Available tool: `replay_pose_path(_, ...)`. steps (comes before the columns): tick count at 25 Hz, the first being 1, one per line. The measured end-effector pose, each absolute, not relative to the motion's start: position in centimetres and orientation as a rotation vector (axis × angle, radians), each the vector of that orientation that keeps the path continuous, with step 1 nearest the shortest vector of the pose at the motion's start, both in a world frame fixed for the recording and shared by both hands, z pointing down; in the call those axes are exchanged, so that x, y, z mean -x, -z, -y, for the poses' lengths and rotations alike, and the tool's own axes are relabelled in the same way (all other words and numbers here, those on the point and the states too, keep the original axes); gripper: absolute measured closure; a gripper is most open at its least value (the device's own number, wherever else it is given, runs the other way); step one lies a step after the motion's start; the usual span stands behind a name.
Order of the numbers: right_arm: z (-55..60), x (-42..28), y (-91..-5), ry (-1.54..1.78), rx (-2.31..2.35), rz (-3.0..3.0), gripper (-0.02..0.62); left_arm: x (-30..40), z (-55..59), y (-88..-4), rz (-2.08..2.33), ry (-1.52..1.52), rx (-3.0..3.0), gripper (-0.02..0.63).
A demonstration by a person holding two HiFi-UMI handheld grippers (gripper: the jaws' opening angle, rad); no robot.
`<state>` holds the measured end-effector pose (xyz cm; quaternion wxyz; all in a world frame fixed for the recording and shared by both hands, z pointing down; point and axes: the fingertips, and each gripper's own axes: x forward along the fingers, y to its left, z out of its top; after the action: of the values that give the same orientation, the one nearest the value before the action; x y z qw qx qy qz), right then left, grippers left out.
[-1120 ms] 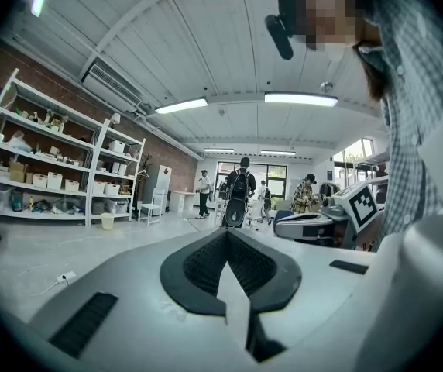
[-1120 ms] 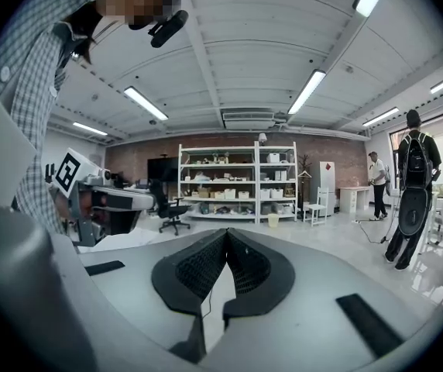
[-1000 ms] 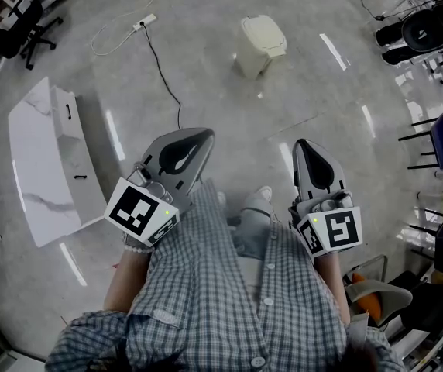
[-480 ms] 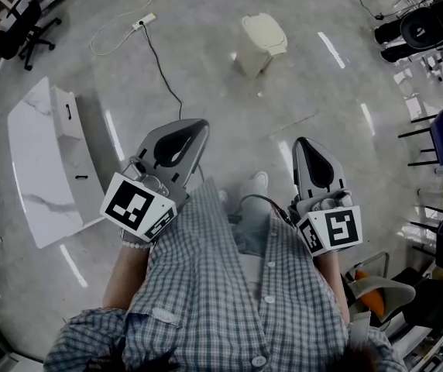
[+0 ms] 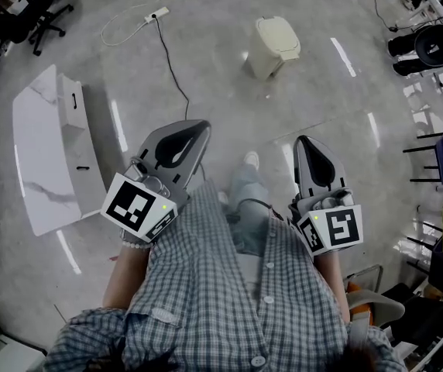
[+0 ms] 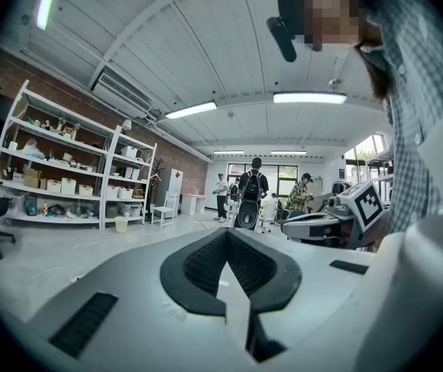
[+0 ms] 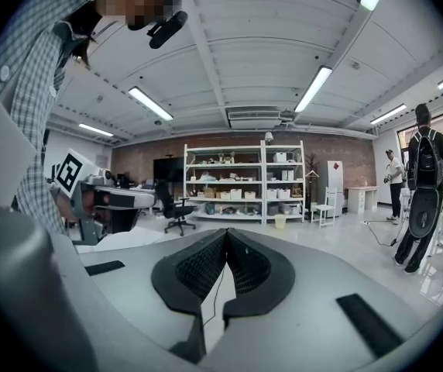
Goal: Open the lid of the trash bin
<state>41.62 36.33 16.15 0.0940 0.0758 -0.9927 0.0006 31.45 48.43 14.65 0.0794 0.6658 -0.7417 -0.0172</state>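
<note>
Shoe (image 5: 250, 160) now a step forward; left gripper (image 5: 197, 128) and right gripper (image 5: 307, 142) jaws closed tip to tip, empty; trash bin (image 5: 276, 46), lid down, on floor well ahead; cable (image 5: 176, 84) beside path.

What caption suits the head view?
Person stands apart from the closed trash bin, left gripper and right gripper both shut, empty.

Glossy grey floor (image 5: 229, 107) underfoot, white marble-look table (image 5: 39, 161) at left, black cable (image 5: 172, 70) trailing across, white shelving (image 7: 241, 180) against brick wall (image 7: 353, 158), strip lights (image 7: 314, 88) overhead.
</note>
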Motion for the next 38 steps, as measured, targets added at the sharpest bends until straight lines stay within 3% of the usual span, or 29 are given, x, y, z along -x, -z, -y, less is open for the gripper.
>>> replay_pose_path(38, -18.6, -27.8, -15.7, 0.054, 0.165, 2.947, 0.577, -22.1, -32.8, -13.7, 2.463, 0.038, -1.696, 0.601)
